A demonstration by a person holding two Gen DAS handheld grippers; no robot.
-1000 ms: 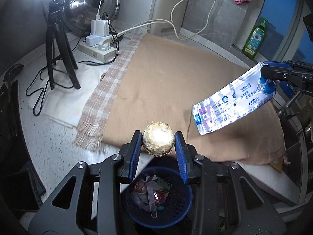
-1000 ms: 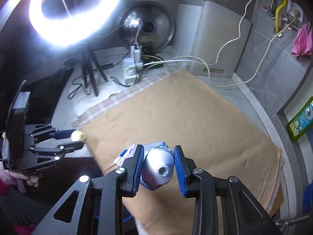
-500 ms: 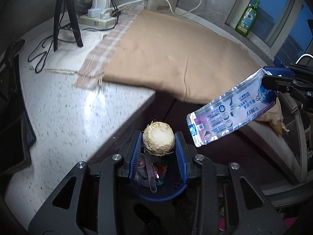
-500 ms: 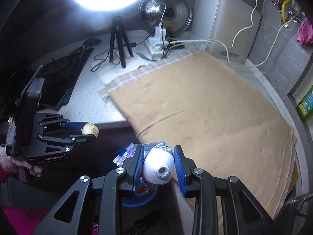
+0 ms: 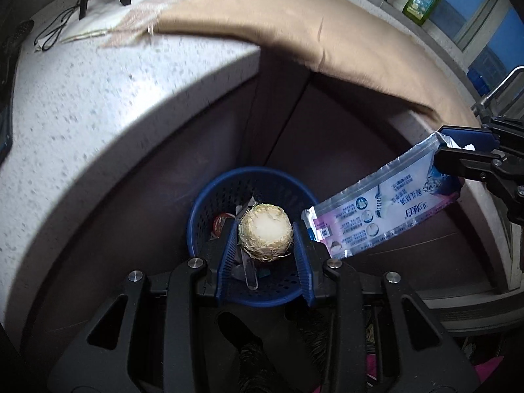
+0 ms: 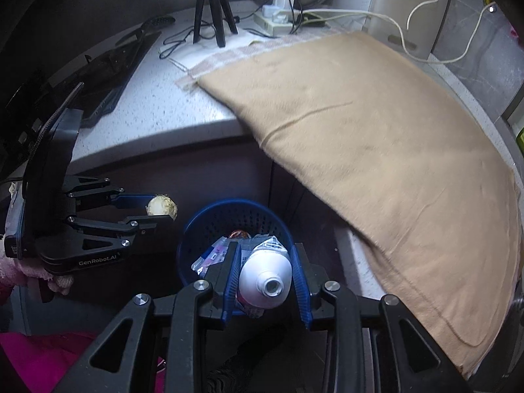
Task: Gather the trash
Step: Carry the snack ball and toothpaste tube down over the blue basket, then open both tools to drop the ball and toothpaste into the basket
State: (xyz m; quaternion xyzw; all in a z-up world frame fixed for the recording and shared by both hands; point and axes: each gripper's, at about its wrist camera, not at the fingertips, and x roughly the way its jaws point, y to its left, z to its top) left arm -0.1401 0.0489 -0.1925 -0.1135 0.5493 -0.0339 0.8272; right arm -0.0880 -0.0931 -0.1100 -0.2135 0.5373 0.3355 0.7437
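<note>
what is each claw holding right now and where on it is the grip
Left claw: round fibrous yellowish ball, pinched across its sides. Right claw: white squeezed toothpaste tube, gripped at its nozzle end.

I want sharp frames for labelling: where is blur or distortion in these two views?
Left wrist: countertop smeared by motion blur, held ball sharp, fisheye bends the counter edge. Right wrist: cloth slightly soft, tube crisp, corners vignetted dark.
</note>
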